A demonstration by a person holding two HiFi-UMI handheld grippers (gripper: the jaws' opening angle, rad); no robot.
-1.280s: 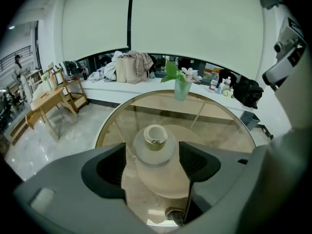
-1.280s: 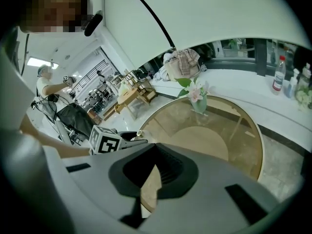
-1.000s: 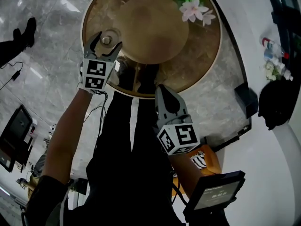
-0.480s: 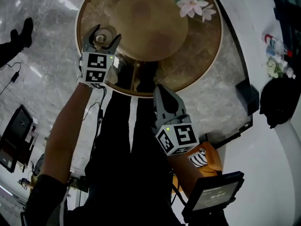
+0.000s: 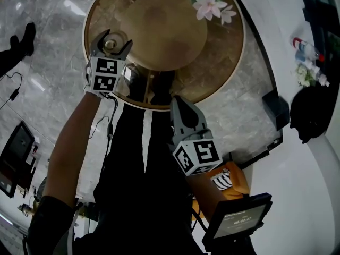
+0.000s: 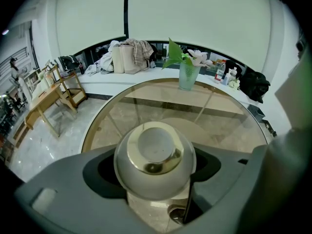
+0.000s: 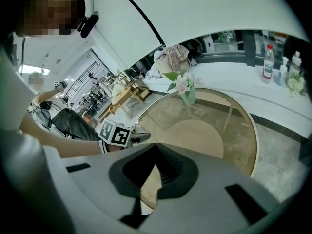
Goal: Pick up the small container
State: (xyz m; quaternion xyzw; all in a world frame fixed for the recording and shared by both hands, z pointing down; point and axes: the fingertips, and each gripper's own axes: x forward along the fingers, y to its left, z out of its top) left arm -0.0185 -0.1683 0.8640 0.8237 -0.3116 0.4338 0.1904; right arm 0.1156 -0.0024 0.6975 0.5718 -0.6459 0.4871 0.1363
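The small container (image 5: 110, 44) is a round pot with a gold top and a white centre. It stands on the round glass table (image 5: 228, 73) near its left rim. My left gripper (image 5: 113, 40) is open, with one jaw on each side of the pot and dark gaps showing beside it. In the left gripper view the container (image 6: 155, 152) fills the space between the jaws. My right gripper (image 5: 177, 102) is shut and empty. It hangs just off the table's near edge, above the person's dark trousers.
A vase of pink flowers (image 5: 210, 5) stands at the table's far side. A white curved counter (image 5: 319, 185) at the right carries bottles (image 5: 305, 49) and a black bag (image 5: 311, 113). A tablet-like screen (image 5: 239, 219) sits low at the right.
My left gripper has slid forward, so its jaws reach further round the container. The container has stayed in place on the glass. The right gripper has barely moved.
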